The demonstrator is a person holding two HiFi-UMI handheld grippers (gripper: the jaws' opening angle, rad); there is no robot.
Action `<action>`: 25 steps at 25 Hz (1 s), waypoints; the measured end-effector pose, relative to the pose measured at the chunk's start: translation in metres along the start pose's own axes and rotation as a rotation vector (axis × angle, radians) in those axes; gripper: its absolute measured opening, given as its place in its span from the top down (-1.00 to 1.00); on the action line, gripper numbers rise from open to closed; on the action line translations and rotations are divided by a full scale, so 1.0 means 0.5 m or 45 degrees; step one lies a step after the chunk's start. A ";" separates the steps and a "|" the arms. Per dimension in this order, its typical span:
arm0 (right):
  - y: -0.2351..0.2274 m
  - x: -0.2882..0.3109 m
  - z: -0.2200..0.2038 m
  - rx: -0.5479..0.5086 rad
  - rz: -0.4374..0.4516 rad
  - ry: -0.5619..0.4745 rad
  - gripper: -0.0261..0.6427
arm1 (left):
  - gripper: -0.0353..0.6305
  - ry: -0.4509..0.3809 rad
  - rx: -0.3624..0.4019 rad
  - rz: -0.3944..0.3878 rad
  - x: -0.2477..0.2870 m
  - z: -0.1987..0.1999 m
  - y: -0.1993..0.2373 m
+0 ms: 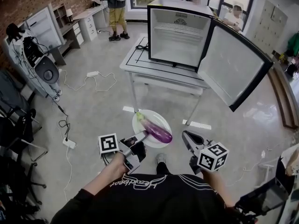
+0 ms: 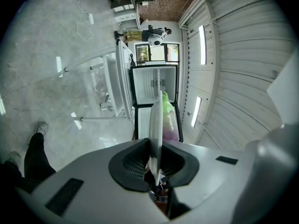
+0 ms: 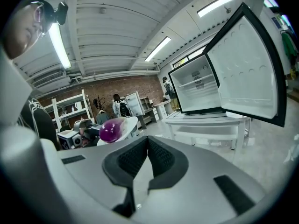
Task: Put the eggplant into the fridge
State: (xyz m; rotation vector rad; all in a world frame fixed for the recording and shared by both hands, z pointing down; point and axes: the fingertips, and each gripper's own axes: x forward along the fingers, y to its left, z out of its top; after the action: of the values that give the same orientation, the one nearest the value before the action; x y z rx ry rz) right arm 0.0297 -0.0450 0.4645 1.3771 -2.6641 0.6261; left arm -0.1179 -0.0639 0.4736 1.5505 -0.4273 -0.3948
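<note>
Currently eggplant (image 1: 156, 129) lies on plate (image 1: 161, 120), just ahead of left gripper (image 1: 142, 136) and left of right gripper (image 1: 184, 134). Left gripper clamps plate rim, plate edge-on between jaws. Right gripper closed, holding nothing, apart from plate. Plate held above grey floor (image 1: 93, 106). Ahead, fridge (image 1: 180, 31) on white table (image 1: 140, 62), door swung wide. People stand beyond.

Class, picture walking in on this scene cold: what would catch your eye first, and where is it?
The purple eggplant stands out first. It lies on a white plate low in the middle of the head view, with the left gripper clamped on the plate's rim. Next comes the fridge on the table ahead, empty, its door swung wide to the right.
</note>
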 end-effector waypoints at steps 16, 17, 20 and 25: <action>-0.349 0.233 0.194 0.014 0.033 -0.005 0.90 | 0.79 -0.028 0.004 0.051 0.363 0.282 -0.004; -0.367 0.244 0.206 0.005 0.029 -0.011 0.90 | 0.79 -0.029 0.013 0.047 0.384 0.297 -0.008; -0.401 0.267 0.227 -0.027 0.019 -0.024 0.90 | 0.79 -0.023 0.045 0.041 0.428 0.325 -0.012; -0.423 0.267 0.250 -0.035 0.004 -0.058 0.90 | 0.79 -0.007 0.028 0.042 0.459 0.331 -0.013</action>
State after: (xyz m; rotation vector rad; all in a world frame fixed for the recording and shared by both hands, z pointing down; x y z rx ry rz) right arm 0.1337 -0.3043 0.4516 1.3974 -2.7000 0.5632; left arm -0.0015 -0.3217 0.4665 1.5619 -0.4621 -0.3701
